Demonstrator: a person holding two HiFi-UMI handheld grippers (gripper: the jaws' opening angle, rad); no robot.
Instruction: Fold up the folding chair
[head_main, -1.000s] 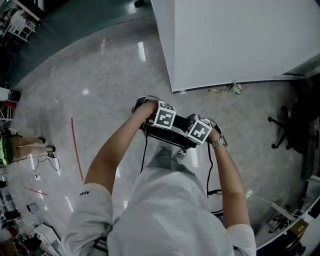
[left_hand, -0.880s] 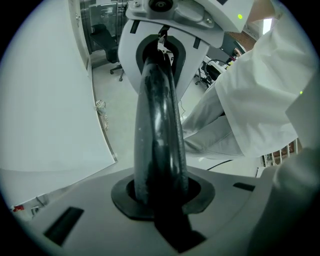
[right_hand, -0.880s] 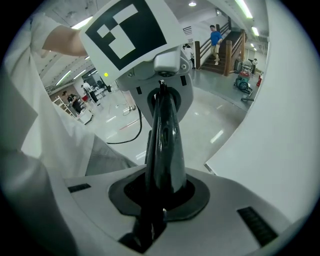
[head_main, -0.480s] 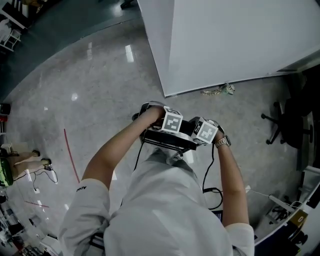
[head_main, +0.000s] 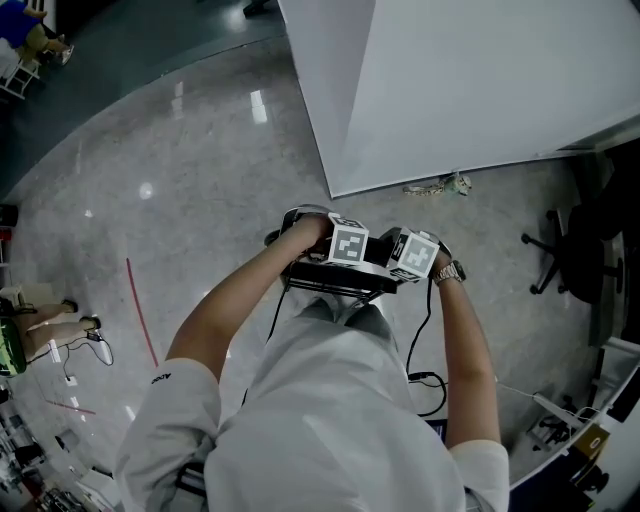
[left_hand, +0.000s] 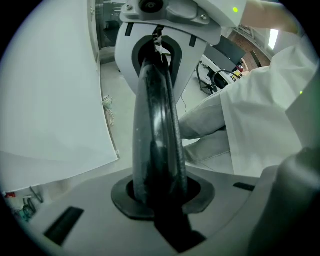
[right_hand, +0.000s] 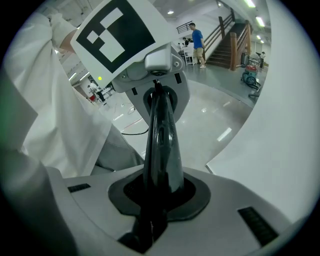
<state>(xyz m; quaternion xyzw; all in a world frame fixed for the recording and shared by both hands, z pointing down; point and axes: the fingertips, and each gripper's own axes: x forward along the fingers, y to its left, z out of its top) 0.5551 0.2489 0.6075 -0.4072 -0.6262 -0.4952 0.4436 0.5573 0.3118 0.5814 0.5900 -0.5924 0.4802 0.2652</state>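
- L claw: jaws nearly together, clamped on a black glossy rail that fills the gap. Nothing else in it.
- R claw: same narrow grip on the same rail, just beside the L one. In the head view both marker cubes sit side by side.
- Rail is prob. the top edge of the folding chair. Chair shows only as a thin dark strip close in front of the person's legs, under the claws. Rest is hidden by arms + body, so can't tell if its feet touch the floor.
- Step: seen edge-on that thin, the fold looks done or all but done, so this is hold-and-place.
- Next move needs both grips firm & level, the chair lowered w/o swinging, then leaned or laid down, maybe by the white panel ahead.
- Materials: rail is smooth, rounded and shiny, so likely slippery for the pads. Frame looks rigid and slim.
- Floor is polished speckled stone w/ bright reflections, so chair feet could skid. Panel is matt, flat, sharp-cornered.
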